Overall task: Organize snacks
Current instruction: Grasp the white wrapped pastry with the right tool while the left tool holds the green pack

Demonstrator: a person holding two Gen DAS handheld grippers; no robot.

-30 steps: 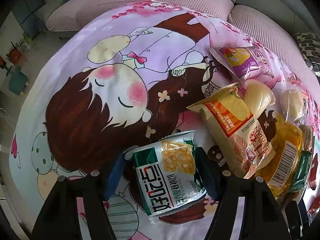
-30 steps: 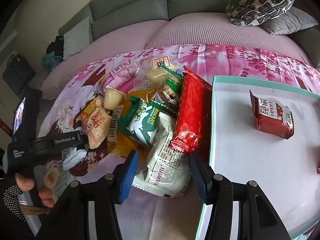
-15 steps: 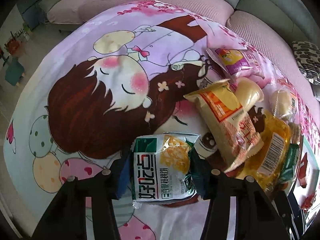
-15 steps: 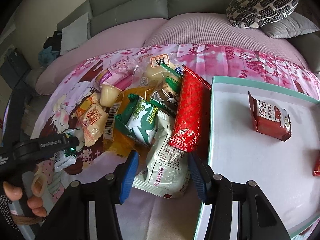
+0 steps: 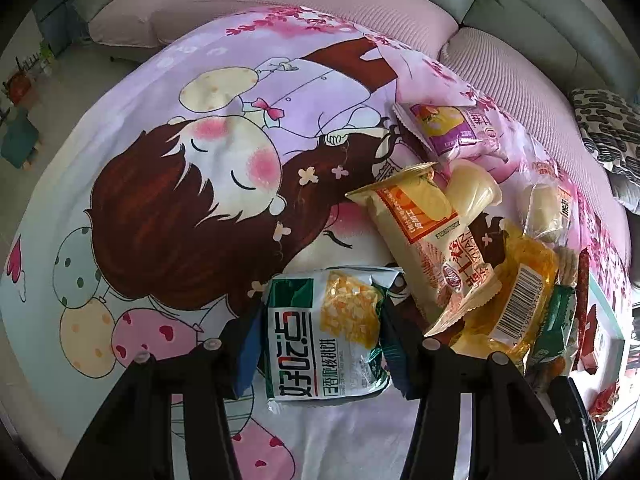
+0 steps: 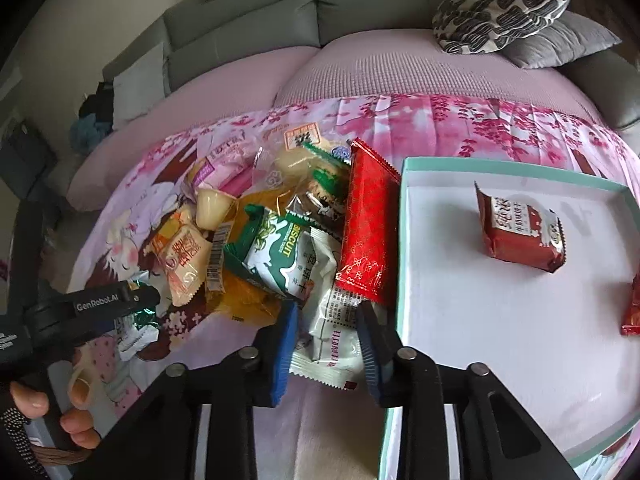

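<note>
on the bedspread, both hand-held grippers just closed, seemingly clamping green-white packet (image 5: pixel 325 332) and white packet (image 6: pixel 329 320).

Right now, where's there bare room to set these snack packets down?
The tray floor is mostly bare: only a dark red packet near its far side and another red one at its right edge. The cartoon blanket left of the green-and-white packet is also free. The snack pile beside the tray is crowded.
</note>
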